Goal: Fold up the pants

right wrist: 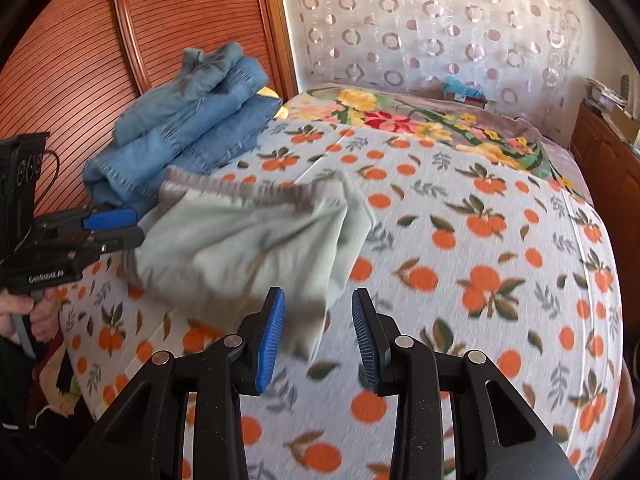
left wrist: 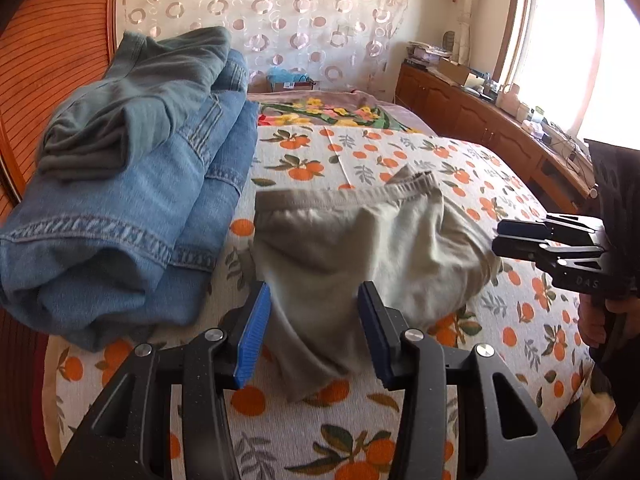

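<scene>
Beige pants (left wrist: 360,248) (right wrist: 240,248) lie bunched on the orange-print bed cover (left wrist: 400,152) (right wrist: 480,240), waistband toward the far side. My left gripper (left wrist: 314,292) (right wrist: 138,226) stands open at the pants' near left part; cloth shows between its blue pads (left wrist: 252,340) but is not pinched. My right gripper (right wrist: 319,294) (left wrist: 500,238) is open at the pants' right edge, a corner of the cloth lying in the gap between its pads (right wrist: 272,336). Neither gripper holds anything. A hand (left wrist: 596,320) (right wrist: 24,308) grips each handle.
A pile of folded blue jeans (left wrist: 140,208) (right wrist: 192,132), with a grey-green garment (left wrist: 152,92) on top, sits left of the pants against the wooden headboard (left wrist: 52,40) (right wrist: 180,20). A floral blanket (left wrist: 320,114) (right wrist: 400,120) lies beyond. A wooden cabinet (left wrist: 480,120) runs under the window.
</scene>
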The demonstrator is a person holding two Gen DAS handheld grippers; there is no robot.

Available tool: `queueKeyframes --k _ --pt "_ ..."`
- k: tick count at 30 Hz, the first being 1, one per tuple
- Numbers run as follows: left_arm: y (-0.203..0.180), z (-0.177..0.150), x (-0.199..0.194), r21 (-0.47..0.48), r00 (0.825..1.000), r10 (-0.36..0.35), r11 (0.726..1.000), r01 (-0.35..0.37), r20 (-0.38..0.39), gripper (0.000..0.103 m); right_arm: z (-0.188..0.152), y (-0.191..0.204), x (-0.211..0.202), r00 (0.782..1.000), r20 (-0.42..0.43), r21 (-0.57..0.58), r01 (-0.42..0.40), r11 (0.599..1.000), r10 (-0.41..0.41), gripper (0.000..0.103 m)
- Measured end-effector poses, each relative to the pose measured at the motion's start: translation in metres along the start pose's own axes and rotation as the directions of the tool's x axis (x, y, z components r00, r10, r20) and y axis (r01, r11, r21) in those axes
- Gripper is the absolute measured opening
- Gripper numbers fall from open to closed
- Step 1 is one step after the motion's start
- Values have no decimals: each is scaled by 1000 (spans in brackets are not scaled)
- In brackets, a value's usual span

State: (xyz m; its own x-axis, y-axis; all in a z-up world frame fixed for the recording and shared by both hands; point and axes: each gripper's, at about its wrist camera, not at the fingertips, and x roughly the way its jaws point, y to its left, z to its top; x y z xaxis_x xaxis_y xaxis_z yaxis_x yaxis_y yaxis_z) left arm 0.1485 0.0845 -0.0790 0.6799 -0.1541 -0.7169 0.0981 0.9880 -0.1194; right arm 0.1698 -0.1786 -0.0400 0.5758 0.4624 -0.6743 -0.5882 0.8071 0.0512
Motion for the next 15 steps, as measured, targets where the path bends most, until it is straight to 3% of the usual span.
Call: queueKeyframes --k 6,15 --pt "8 -23 -4 -14 999 3 1000 -4 -34 47 -19 4 -10 1000 -25 -6 -6 1000 6 36" --pt "6 -42 0 -7 997 -14 1000 14 -73 47 -13 7 11 998 -58 -19 -28 999 27 36"
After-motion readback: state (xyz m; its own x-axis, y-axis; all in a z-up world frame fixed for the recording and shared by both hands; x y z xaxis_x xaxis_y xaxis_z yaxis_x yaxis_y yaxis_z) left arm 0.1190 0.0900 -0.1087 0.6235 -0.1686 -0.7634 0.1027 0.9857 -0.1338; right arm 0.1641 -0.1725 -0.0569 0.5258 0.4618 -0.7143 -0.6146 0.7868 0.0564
